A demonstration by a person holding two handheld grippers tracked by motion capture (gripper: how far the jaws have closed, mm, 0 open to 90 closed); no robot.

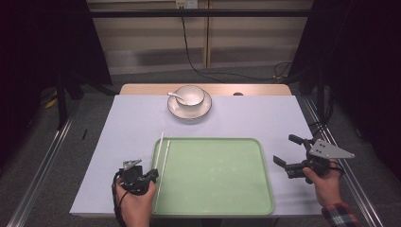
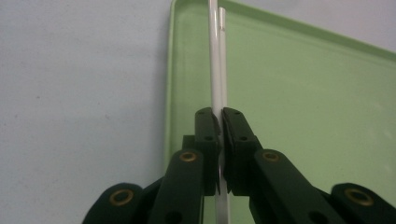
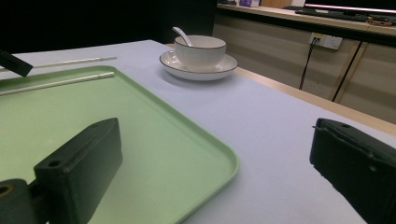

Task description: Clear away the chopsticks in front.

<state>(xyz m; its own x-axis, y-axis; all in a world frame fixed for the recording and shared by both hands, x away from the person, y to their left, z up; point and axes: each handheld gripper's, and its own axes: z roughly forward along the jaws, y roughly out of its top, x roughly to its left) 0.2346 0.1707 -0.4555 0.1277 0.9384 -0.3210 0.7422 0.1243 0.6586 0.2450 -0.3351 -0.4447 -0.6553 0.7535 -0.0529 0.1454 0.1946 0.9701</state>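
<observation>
Left hand-held gripper point(image 2: 220, 122) clamped on white chopsticks point(image 2: 219, 70) over green tray point(image 1: 265, 189); right hand-held gripper point(image 1: 289, 150) wide open, empty

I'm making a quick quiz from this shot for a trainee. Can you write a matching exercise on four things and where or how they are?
Things:
1. chopsticks
2. bowl
3. right gripper
4. tray

States:
A. open, holding nothing
B. on a plate, spoon inside
C. green, nothing lying on its middle
D. clamped in the left gripper

Pairs: 1-D, 2-B, 3-A, 4-C
</observation>
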